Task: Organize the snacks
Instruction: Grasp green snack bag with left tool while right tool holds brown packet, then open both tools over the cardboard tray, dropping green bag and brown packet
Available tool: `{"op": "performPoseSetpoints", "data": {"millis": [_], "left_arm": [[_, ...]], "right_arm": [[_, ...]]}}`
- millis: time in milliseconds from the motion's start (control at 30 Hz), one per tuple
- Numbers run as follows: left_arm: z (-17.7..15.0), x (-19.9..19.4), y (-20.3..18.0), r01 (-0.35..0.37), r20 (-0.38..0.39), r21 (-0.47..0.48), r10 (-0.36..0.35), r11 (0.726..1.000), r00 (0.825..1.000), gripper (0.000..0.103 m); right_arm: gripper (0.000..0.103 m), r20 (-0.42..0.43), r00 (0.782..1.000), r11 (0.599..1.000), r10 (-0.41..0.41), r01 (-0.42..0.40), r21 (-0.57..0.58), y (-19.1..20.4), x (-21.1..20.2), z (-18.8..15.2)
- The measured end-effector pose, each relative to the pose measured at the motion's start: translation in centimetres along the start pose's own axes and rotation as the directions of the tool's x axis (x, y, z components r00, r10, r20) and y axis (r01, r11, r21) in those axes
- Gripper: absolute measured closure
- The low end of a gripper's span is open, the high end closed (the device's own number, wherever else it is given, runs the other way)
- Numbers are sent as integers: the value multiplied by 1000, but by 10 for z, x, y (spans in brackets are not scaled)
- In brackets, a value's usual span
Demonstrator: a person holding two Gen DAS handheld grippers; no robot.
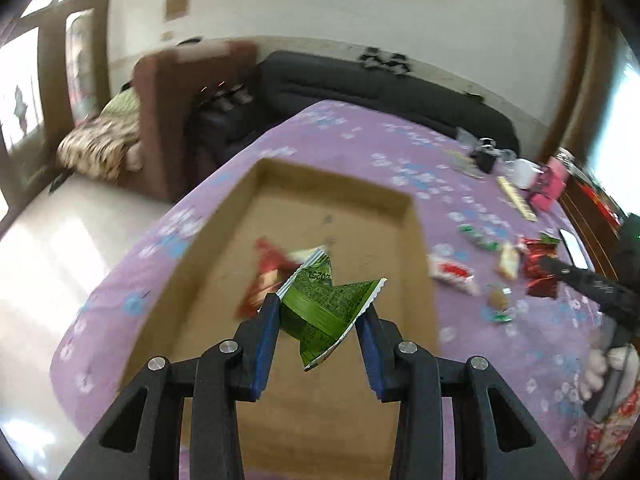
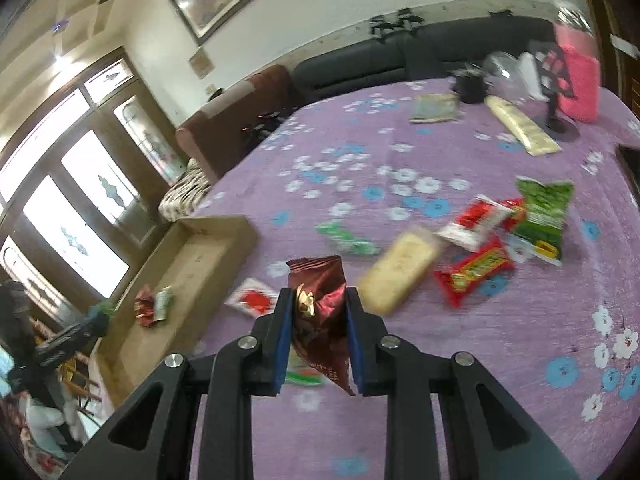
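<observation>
Cardboard is filling slowly: I am seeing only a couple of wrappers, a red one among them, lying in the box. I am holding a green packet pinched in my left gripper above the box, and a dark red packet clamped in my right gripper over the purple tablecloth. Several snacks, including a pale biscuit pack, are lying loose beside the box, so I judge most of the job remaining.
</observation>
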State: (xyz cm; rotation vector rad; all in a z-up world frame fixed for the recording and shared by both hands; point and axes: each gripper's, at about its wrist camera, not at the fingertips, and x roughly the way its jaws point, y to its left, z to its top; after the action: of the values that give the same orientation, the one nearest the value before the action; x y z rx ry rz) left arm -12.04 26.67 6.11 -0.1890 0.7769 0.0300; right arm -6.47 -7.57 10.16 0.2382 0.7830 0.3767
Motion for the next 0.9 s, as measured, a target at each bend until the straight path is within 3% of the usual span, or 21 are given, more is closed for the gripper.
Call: {"op": "performPoseSetpoints", "data": {"millis": [233,467,733,900], "left_arm": [[-13,17,31,-26,-51,-70,22,997,998,62],[-13,26,42,-64,-75,-90,57,994,996,61],[-12,2,61,-7,-3,-161,6,987,1000,59],[-8,-22,64,20,63,-176,-9,984,998,53]], "right_arm": [[79,-95,988,986,122,-131,-104,90,22,-7],[79,-217,963,963,162,-201,-177,164,70,-28],[79,-309,941,949,139,-215,-229,208,110,-48],[71,-305,942,947,138,-216,-237,213,112,-50]]}}
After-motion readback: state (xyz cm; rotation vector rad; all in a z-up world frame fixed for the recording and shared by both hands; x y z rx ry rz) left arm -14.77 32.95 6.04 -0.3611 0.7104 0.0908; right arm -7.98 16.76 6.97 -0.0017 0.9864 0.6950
